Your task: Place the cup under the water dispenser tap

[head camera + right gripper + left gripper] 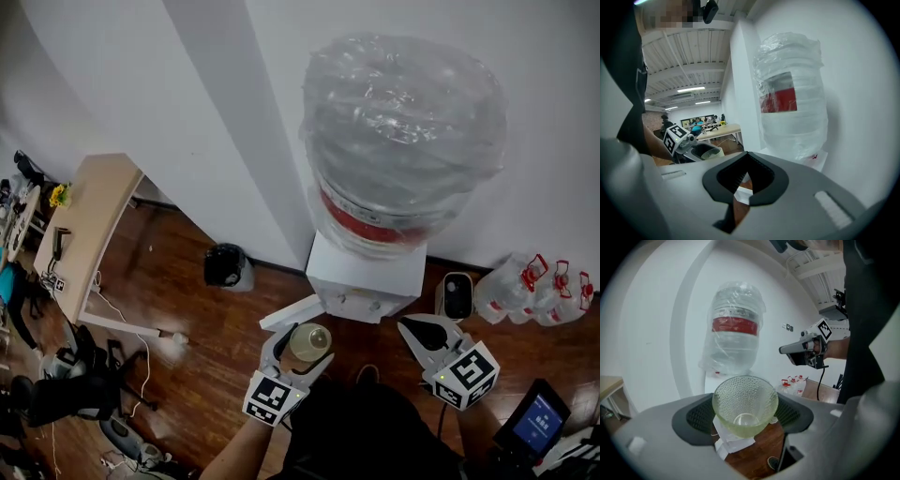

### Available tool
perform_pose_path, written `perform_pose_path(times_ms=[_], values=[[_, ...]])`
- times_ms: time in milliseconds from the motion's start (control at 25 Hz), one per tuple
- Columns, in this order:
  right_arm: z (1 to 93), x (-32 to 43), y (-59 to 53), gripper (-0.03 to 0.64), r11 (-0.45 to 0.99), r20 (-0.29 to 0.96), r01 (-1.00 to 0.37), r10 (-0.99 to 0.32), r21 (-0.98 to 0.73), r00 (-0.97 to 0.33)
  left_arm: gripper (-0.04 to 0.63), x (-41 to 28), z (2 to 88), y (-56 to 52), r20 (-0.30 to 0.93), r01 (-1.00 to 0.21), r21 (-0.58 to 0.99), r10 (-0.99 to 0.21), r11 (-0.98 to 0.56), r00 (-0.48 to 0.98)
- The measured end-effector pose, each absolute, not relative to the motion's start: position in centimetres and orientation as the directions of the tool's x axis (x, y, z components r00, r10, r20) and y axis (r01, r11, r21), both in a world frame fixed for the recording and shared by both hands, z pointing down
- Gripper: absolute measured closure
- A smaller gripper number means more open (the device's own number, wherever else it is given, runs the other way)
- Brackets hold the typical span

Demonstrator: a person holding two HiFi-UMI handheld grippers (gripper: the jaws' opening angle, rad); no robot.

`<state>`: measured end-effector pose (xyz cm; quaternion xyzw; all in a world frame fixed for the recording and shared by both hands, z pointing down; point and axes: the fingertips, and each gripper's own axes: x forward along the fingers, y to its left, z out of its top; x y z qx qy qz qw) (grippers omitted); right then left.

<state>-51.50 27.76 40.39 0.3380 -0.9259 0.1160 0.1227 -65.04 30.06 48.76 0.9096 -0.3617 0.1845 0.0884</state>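
Note:
A knobbly, pale green glass cup sits upright between the fingers of my left gripper, which is shut on it. It hangs just in front of and left of the white water dispenser, near its taps. In the left gripper view the empty cup fills the jaws, with the plastic-wrapped bottle beyond. My right gripper is held to the right of the dispenser's front, jaws together and empty. In the right gripper view my right gripper holds nothing.
A black bin stands by the wall left of the dispenser. Several small water jugs and a small white appliance sit on its right. A wooden desk and a chair stand far left.

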Motion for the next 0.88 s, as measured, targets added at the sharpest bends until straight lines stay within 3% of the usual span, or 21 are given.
perform_pose_path(times_ms=[400,880], values=[[44.3,-51.5,25.3,0.615,0.691,0.396,-0.714,-0.626,-0.116,-0.671,0.32,-65.7,64.2,27.5,0.546,-0.633,0.08,-0.497,-0.77,0.674],[52.0,-50.7,23.4,0.615,0.678,0.457,-0.731,-0.628,-0.074,-0.629,0.319,-64.5,79.7,22.1,0.601,-0.657,0.098,-0.482,-0.747,0.638]])
